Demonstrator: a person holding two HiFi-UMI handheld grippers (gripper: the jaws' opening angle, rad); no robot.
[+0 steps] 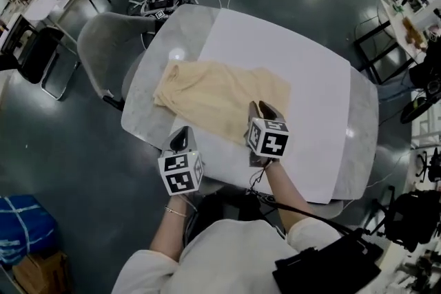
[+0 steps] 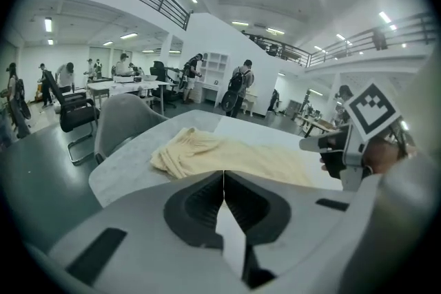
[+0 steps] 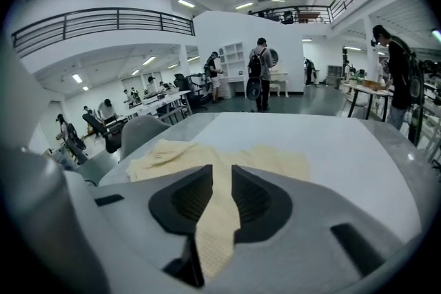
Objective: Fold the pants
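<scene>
The left gripper (image 1: pixel 182 138) hangs at the near edge of the grey marbled surface (image 1: pixel 148 96), off the cloth; its fingers are pressed together with nothing between them. The right gripper (image 1: pixel 262 109) sits over the near edge of the pale yellow fabric pants (image 1: pixel 220 96), its fingers partly apart with the yellow cloth showing in the gap. The pants lie spread and rumpled across the left-centre of the surface, partly on a white rectangular sheet (image 1: pixel 310 79). Beyond the far-left corner stands a grey shell chair (image 1: pixel 103 41).
</scene>
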